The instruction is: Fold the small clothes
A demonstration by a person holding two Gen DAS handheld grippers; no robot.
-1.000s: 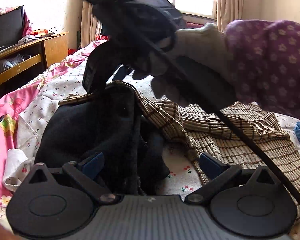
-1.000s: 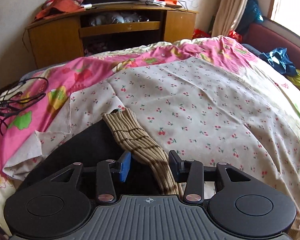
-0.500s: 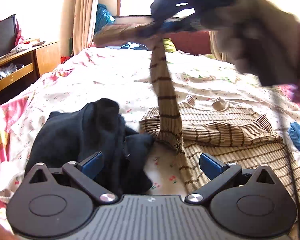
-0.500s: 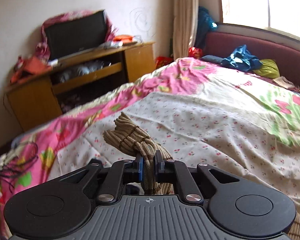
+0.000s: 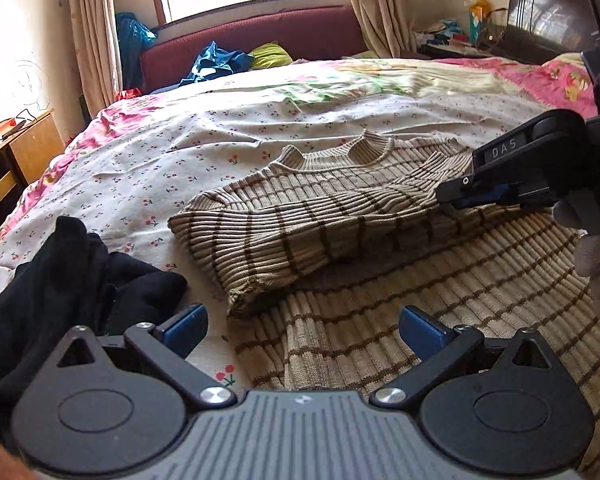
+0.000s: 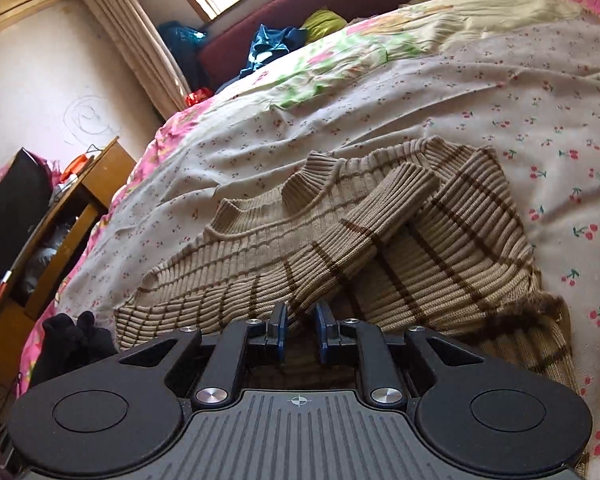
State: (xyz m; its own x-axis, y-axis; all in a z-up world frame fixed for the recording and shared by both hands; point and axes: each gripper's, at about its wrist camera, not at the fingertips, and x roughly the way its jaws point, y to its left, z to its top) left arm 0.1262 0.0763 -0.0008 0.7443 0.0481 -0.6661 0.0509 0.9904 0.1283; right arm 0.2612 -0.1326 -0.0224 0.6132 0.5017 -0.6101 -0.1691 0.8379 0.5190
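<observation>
Three white letters, "DAS", read clearly on the side of the right gripper (image 5: pixel 456 196) as it reaches in from the right edge of the left wrist view, a gloved hand (image 5: pixel 596 240) behind it. Its jaws are opening, a narrow gap between the blue pads, and the sleeve (image 6: pixel 364 232) lies just ahead of them, not pinched. That sleeve is folded across the chest of the tan striped sweater (image 5: pixel 340 208), which is spread flat on the cherry-print sheet (image 5: pixel 172 152) in the middle of the bed. Left gripper (image 5: pixel 302 326) hangs wide apart over the sweater's lower hem, nothing between its pads. Just left of it, a crumpled black garment (image 5: pixel 72 280) sits beside the sweater's folded edge. Further back, blue and yellow-green clothes (image 5: pixel 236 58) are heaped against the maroon headboard (image 5: pixel 260 28), with a wooden cabinet (image 6: pixel 76 208) off to the left.
</observation>
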